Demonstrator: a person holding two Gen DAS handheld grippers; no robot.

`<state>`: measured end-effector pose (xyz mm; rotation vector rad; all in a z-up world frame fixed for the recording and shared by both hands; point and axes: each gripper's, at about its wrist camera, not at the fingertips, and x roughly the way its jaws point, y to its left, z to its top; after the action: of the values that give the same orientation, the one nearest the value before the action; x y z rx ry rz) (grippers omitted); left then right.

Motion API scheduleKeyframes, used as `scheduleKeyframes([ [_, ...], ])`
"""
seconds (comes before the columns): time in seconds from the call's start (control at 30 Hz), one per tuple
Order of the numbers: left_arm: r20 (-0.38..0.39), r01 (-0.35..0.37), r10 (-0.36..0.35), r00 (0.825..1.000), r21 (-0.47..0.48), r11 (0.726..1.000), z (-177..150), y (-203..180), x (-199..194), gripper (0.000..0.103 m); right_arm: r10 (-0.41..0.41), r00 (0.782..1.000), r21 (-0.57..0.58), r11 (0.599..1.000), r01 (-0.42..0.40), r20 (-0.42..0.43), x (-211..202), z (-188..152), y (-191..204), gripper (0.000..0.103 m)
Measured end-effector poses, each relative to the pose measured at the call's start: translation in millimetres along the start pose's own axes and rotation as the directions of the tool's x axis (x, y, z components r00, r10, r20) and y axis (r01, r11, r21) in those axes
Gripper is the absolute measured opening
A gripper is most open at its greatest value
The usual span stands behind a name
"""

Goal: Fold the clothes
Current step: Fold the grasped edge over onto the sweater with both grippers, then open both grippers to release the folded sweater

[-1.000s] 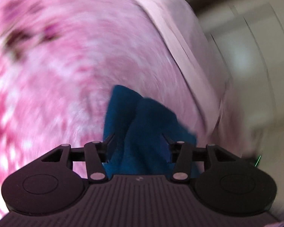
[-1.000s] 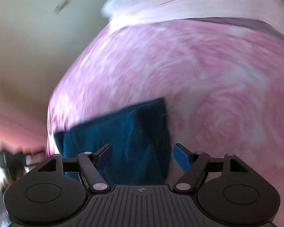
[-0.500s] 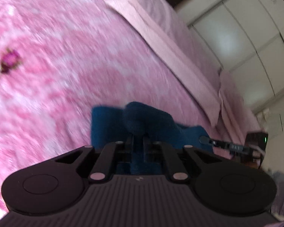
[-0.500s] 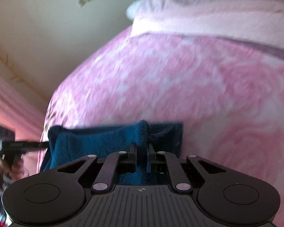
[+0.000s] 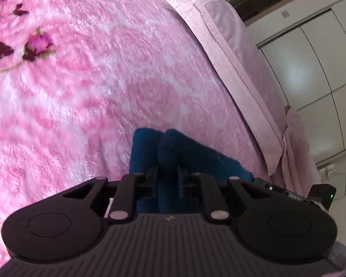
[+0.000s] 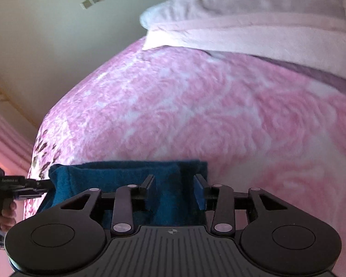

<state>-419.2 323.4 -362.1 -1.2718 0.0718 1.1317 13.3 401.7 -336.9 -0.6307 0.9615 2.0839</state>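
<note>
Pink rose-patterned fleece blanket (image 5: 99, 87) across the bed. Dark blue cloth (image 6: 117, 175) near its front edge, folded. Left gripper (image 5: 168, 173) pinching a raised fold, jaws just easing. Right gripper (image 6: 174, 182) just opening, jaws apart, cloth between, unpressed.

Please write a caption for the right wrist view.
Right claw open astride blue cloth on pink blanket.

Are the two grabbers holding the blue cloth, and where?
The left gripper pinches a raised fold at one end of the blue cloth. The right gripper has just been opening; the cloth's other end lies between its jaws, unpinched.
</note>
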Motion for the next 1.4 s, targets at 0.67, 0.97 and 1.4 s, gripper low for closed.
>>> scheduleKeyframes([
  [0.67,0.172,-0.028,0.034,0.985,-0.036,0.999,3,4,-2,0.006,-0.185,0.973,-0.074,0.978,0.196,0.137,40,13,17,0.002],
  [0.97,0.093,-0.048,0.047,0.995,0.018,0.999,17,-6,-1,0.028,-0.204,0.979,-0.129,0.970,0.205,0.024,58,17,16,0.002],
  [1.4,0.128,-0.005,-0.008,0.992,0.097,0.995,27,-19,4,0.006,-0.181,0.978,-0.110,0.975,0.192,0.102,37,23,22,0.002],
])
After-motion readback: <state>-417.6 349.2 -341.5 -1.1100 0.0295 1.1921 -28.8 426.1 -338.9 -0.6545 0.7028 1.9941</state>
